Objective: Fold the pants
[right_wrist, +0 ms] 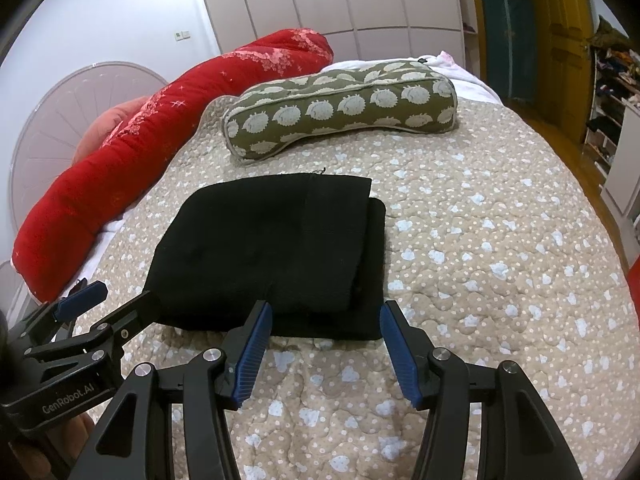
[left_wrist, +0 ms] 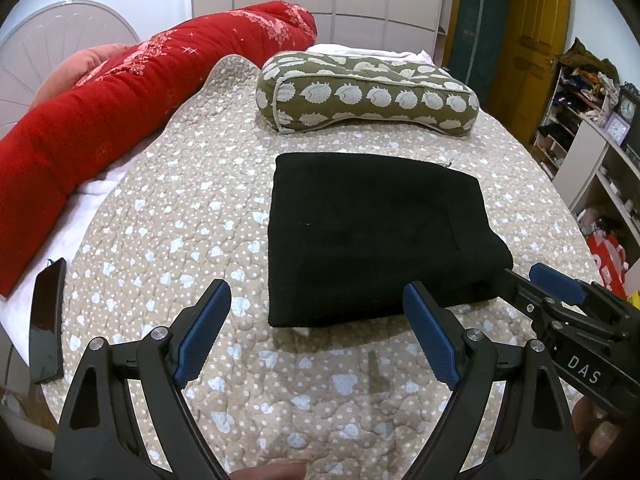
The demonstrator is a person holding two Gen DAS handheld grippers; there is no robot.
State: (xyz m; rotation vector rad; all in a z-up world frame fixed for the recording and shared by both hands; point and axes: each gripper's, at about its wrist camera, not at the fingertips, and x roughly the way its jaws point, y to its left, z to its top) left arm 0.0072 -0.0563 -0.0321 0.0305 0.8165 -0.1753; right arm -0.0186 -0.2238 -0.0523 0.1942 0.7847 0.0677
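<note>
Black pants (left_wrist: 372, 236) lie folded into a thick square on the beige quilted bed cover (left_wrist: 192, 208); the same pants (right_wrist: 272, 248) fill the middle of the right wrist view. My left gripper (left_wrist: 320, 304) hovers open just short of the fold's near edge, nothing between its blue pads. My right gripper (right_wrist: 326, 320) is open too, at the near right corner of the pants, its pads apart from the cloth. Each gripper shows in the other's view: the right one (left_wrist: 532, 280) by the pants' right corner, the left one (right_wrist: 116, 298) by the left corner.
An olive pillow (left_wrist: 364, 92) with pale prints lies beyond the pants. A long red quilt roll (left_wrist: 120, 96) runs along the left. A dark phone (left_wrist: 48, 320) rests at the bed's left edge. Shelves (left_wrist: 592, 128) and a yellow door (left_wrist: 528, 44) stand to the right.
</note>
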